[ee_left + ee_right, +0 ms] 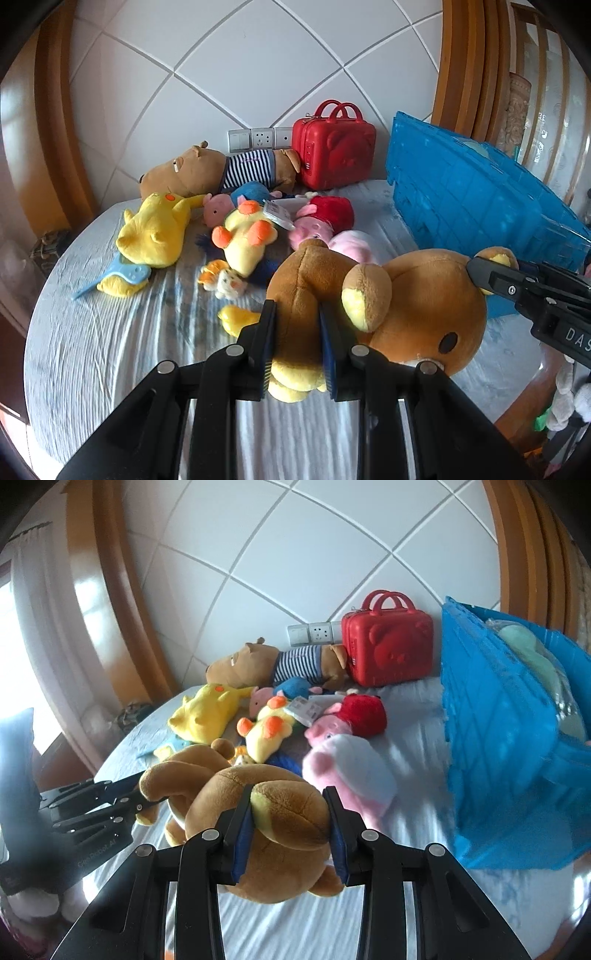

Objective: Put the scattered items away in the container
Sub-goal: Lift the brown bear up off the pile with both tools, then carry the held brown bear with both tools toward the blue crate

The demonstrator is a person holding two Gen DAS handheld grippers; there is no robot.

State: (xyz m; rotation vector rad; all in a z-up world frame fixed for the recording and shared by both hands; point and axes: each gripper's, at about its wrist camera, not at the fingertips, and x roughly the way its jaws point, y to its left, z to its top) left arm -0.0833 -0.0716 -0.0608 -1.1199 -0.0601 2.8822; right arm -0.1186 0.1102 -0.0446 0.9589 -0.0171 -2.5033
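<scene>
Bed: a round mattress under a pale blue sheet (110, 350), strewn with soft toys against a tiled wall.
Container: the blue crate (461, 192) stands at the bed's far right edge, something pale already inside.
Brown bear (424, 295): the biggest toy in play, held up off the sheet between both tools, just beside the crate.
Left gripper (297, 347): clenched on the bear's leg.
Right gripper (290, 834): clamped on one of the bear's ears.
Still scattered: yellow plush (155, 232), duck (245, 240), pink pigs (321, 221), striped-shirt bear (207, 170), red case (334, 147).
Risk: an ear is a thin hold; the bulky bear could snag the crate's rim or slip out and fall off the bed.
</scene>
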